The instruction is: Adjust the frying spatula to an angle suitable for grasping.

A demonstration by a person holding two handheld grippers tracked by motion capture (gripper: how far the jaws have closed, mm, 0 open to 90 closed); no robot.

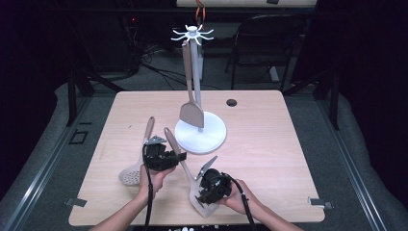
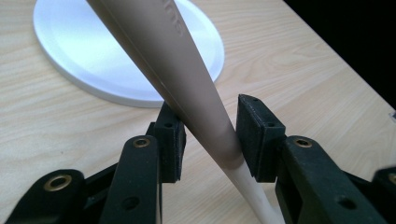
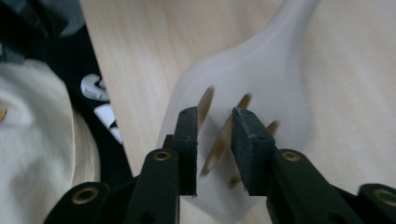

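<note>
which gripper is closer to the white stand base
Left. The left gripper sits on the slotted spatula's brown handle, just beside the white stand base. The right gripper is farther toward the table's near edge, over the spatula's slotted blade.

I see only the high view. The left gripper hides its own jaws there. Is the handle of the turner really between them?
Observer: Yes. In the left gripper view the left gripper presses both pads on the turner handle, just where brown meets white.
Operator: And the right gripper, does it grip something?
Observer: No. The right gripper has its jaws apart over the turner head, with nothing clamped.
Operator: Is that head solid?
Observer: No, it is slotted; about three slots show behind the jaws.
</note>
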